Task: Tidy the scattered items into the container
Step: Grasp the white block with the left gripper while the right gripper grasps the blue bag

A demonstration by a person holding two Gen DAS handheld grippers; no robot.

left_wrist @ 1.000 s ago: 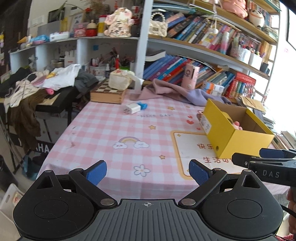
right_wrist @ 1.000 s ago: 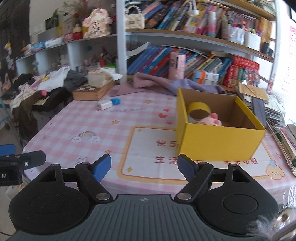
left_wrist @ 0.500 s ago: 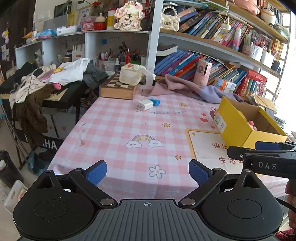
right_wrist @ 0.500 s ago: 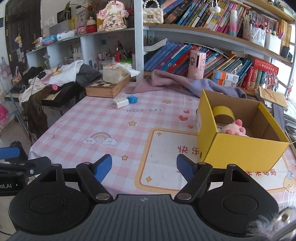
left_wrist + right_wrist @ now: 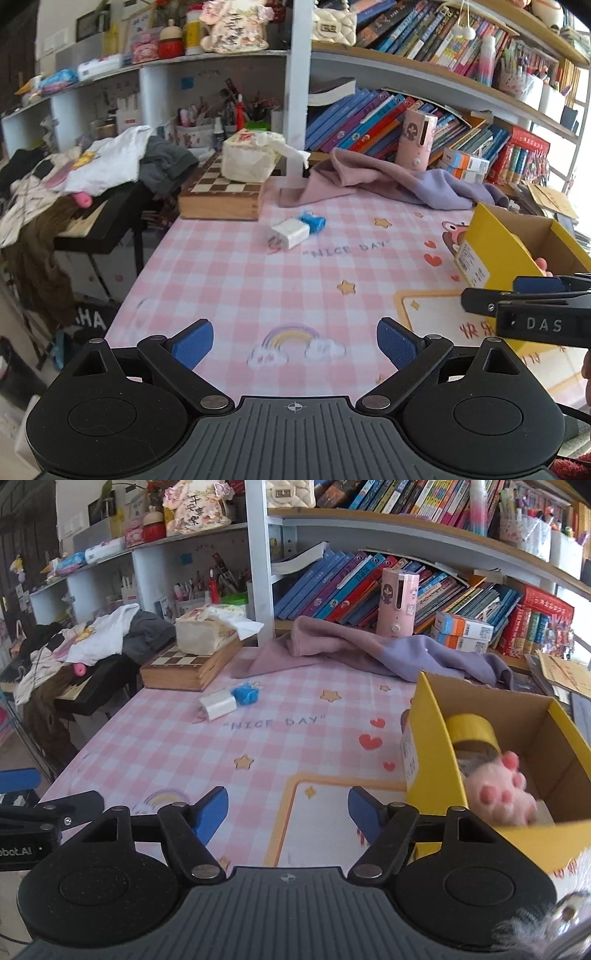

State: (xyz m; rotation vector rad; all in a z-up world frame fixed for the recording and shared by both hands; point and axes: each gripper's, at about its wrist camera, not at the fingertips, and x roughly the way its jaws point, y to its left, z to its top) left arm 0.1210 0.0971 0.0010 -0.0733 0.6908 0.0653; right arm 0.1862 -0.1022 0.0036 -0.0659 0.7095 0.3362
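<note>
While both pairs of tongs are hovering empty over the near edge of the bench [image 5: 236, 280], which is covered by a pink-and-white checked cloth, the step in hand appears to be the approach to the last loose items. The left tongs [image 5: 294, 344] are standing wide with nothing between their blue pads. The right tongs [image 5: 288, 809] are closing a little, yet a broad gap is showing between them and they are gripping nothing.

Two scattered things are lying at about twelve o'clock from the left tongs, well apart from them: a small white rectangular plastic block [image 5: 290, 233] and a little blue crumpled object [image 5: 313, 222], touching or just beside each other, in front of the wooden chessboard box [image 5: 221, 194]. What exactly the blue object is cannot be told.

The open yellow cardboard box [image 5: 430, 755] is sitting at about two o'clock from the right tongs, near them, and is already holding a yellow roll of tape [image 5: 471, 732] and a fluffy pink paw-shaped toy [image 5: 496, 792].

The next move probably calls for carrying one pair of tongs forward across the cloth, lowering it around the white block or the blue object, and squeezing shut before swinging towards the box.
</note>
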